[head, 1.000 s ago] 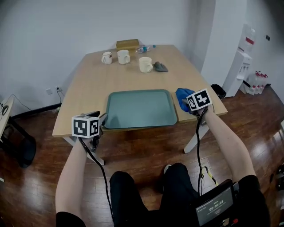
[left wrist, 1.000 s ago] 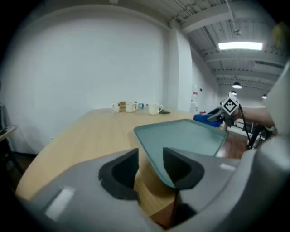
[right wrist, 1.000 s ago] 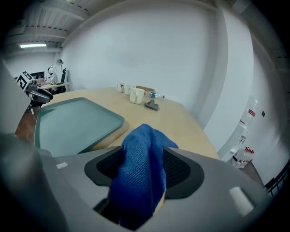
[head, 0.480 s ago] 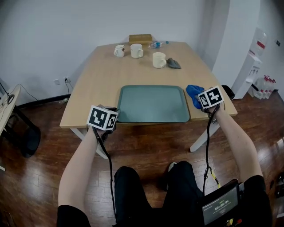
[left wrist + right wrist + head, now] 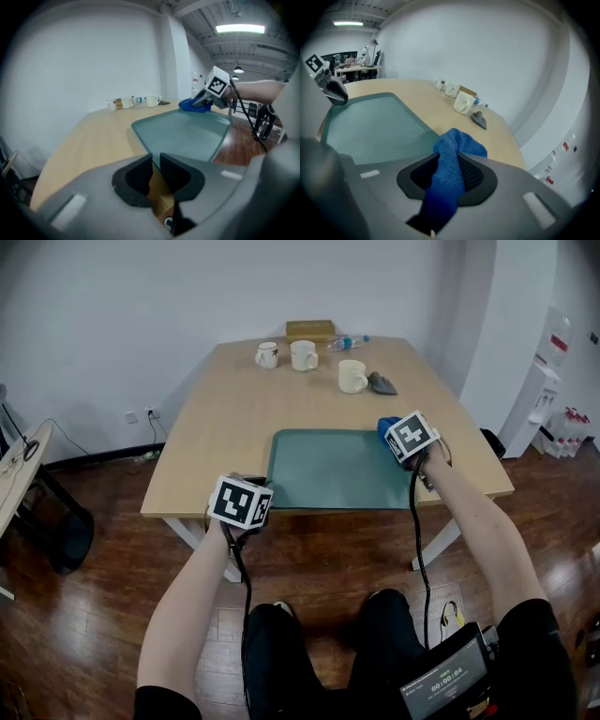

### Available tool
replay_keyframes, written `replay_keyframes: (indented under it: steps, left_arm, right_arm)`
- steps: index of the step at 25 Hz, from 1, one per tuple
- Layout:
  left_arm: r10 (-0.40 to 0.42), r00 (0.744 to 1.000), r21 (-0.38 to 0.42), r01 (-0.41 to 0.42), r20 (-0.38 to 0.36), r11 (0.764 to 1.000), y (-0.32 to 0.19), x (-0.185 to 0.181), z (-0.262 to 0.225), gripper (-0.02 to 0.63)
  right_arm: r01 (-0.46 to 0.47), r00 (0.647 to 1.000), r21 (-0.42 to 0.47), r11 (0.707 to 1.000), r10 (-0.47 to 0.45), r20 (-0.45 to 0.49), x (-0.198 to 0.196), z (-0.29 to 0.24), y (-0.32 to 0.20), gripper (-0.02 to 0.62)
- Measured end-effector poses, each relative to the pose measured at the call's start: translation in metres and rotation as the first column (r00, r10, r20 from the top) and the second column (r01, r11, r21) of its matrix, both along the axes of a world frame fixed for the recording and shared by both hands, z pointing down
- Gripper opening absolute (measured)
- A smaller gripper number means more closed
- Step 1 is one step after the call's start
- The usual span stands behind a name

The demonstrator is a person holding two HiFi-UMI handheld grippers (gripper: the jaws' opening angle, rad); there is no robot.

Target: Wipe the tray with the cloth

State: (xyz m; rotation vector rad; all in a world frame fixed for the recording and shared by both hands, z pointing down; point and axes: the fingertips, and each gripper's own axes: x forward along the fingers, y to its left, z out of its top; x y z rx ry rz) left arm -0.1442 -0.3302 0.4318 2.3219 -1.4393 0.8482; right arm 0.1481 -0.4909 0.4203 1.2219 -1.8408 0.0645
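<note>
Your right gripper [image 5: 449,174] is at the upper right corner of the teal tray [image 5: 328,470] in the head view. Its jaws have just been closing and now pinch the blue cloth [image 5: 457,147], which bunches between the pads and pokes out ahead of them. Your left gripper [image 5: 155,161] is at the tray's lower left corner, by the wooden table's [image 5: 225,418] near edge. Its jaws are nearly together, with nothing visibly gripped. A white mug [image 5: 352,376] stands above the tray, apart from it.
</note>
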Motion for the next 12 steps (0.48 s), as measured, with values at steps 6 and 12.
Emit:
replay_keyframes:
  steps: [6,12]
  left_arm:
    - [0.029,0.999,0.009,-0.029,-0.013,1.000,0.004,-0.002,0.001,0.057]
    - [0.033,0.999,0.018,-0.033,0.004,0.999,0.002,0.004,-0.003,0.057]
  right_arm:
    - [0.104,0.991,0.006,0.995,-0.103,-0.087,-0.075,0.009,-0.013,0.104]
    - [0.267,0.962,-0.026,0.963,-0.265,0.065,-0.191,0.004,0.005,0.103]
